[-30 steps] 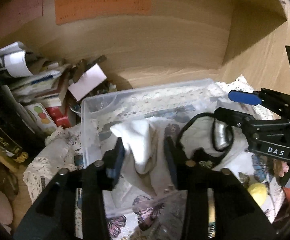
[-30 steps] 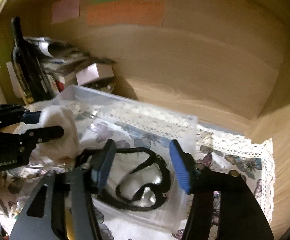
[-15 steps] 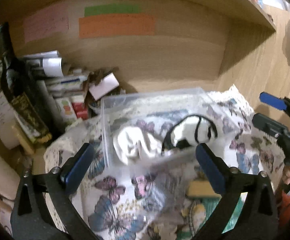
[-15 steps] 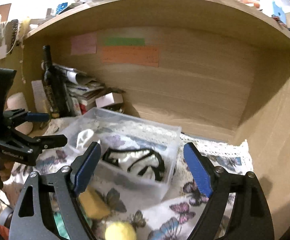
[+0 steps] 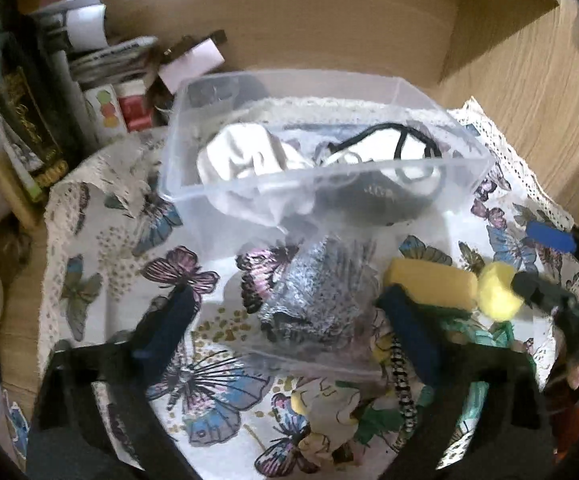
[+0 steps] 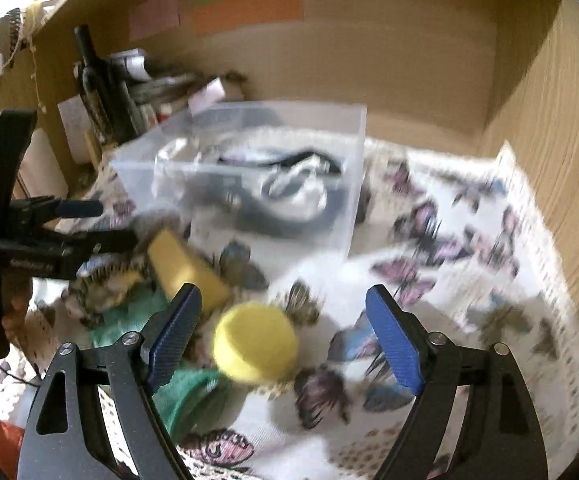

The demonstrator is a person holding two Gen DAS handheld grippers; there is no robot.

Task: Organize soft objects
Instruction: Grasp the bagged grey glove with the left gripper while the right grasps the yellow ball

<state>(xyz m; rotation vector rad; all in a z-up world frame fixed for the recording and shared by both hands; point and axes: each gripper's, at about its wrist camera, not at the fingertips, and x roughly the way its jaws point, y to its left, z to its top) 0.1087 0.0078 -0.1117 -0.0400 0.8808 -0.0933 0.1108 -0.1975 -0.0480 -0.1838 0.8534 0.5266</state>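
A clear plastic bin (image 5: 465, 178) (image 6: 353, 184) stands on the butterfly cloth (image 5: 101, 240) and holds a white cloth (image 5: 245, 156) and a black-strapped eye mask (image 5: 389, 140) (image 6: 289, 184). In front of it lie a grey knitted piece (image 5: 313, 296), a yellow sponge (image 5: 429, 284) (image 6: 181, 268), a yellow ball (image 5: 497, 298) (image 6: 255, 342) and green fabric (image 6: 185, 396). My left gripper (image 5: 289, 320) is open and empty above the grey piece. My right gripper (image 6: 285, 340) is open, its jaws standing either side of the yellow ball, apart from it.
A dark bottle (image 5: 21, 92) (image 6: 93, 80), papers and small boxes (image 5: 109, 64) crowd the back left corner. Wooden walls (image 5: 529, 80) close the back and right. A black-and-white hair tie (image 5: 401, 384) and floral items lie at the front.
Both grippers pulled back out of the bin and opened wide, leaving the white cloth and the mask inside. They then dropped toward the items in front; the right one now straddles the yellow ball.
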